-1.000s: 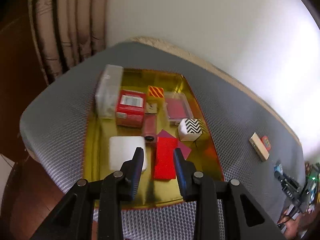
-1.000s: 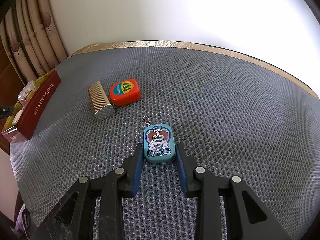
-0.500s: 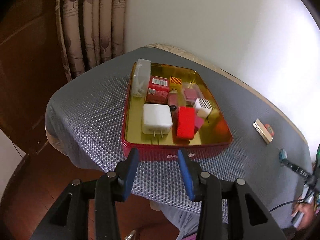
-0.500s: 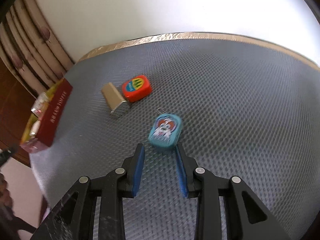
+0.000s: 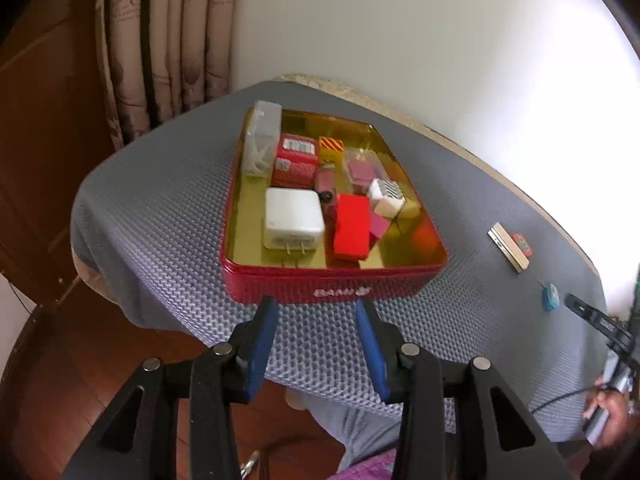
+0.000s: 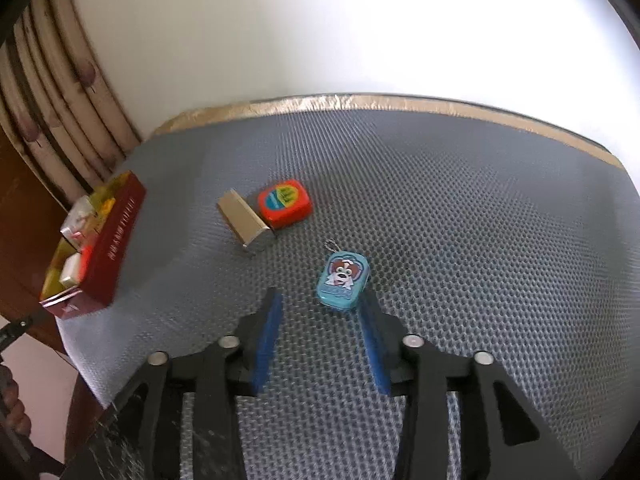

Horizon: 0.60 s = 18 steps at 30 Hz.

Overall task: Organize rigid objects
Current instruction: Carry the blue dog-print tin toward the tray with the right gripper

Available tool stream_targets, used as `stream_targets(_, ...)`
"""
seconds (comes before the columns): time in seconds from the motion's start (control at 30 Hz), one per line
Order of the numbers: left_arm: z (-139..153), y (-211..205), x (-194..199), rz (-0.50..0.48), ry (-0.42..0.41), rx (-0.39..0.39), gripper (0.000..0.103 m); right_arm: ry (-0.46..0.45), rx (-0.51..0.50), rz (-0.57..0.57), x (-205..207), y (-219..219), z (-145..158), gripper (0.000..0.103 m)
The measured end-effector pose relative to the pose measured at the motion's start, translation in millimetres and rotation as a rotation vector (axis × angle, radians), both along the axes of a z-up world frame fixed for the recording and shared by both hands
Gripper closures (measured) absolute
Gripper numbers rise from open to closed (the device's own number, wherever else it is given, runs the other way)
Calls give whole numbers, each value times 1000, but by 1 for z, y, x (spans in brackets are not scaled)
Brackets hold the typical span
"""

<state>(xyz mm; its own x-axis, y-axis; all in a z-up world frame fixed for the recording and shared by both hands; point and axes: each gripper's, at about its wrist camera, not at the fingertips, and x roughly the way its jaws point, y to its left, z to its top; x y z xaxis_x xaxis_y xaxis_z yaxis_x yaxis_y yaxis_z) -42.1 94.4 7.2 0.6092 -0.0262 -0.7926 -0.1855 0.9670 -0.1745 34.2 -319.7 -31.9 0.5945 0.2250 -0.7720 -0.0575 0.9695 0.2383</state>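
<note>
left gripper (image 5: pixel 316 306) jaws parted, nothing between, held before tin (image 5: pixel 336 280) | tin contents crowded, partly overlapping, labels blurred | right gripper (image 6: pixel 320 300) jaws just opened, blue tag (image 6: pixel 342 280) lying loose on mat (image 6: pixel 480 240) just beyond pads | red tag (image 6: pixel 284 203), metal block (image 6: pixel 244 220) touching | right gripper cut off in left view

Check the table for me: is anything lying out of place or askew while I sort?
Three items lie loose on the grey mat outside the red tin: the blue dog tin, the orange tin and the gold ribbed box touching it. In the tin, the red block rests tilted on a pink piece. Nothing looks spilled or damaged.
</note>
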Motion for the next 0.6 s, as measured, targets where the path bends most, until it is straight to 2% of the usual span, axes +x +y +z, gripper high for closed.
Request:
stream_targets(0.2,-3,-13,1,-42,10,49,62,58,-36,-20,30,7,-24,63)
stream_targets(0.27,-5,-17,2,-58,22,61,62,82,-11,-26,39,5,-31,74)
stream_targets(0.3,-6,-17,2,-61,26,62,62,89,-12,-27,41,5,-33,74)
stream_targets(0.47,-7,-18,2,-55,31,71,62,67,-21,14,36,8,-27,75)
stream_targets(0.6,-9,-11,2,-27,49,47,62,50,45,28,25,6,-12,75)
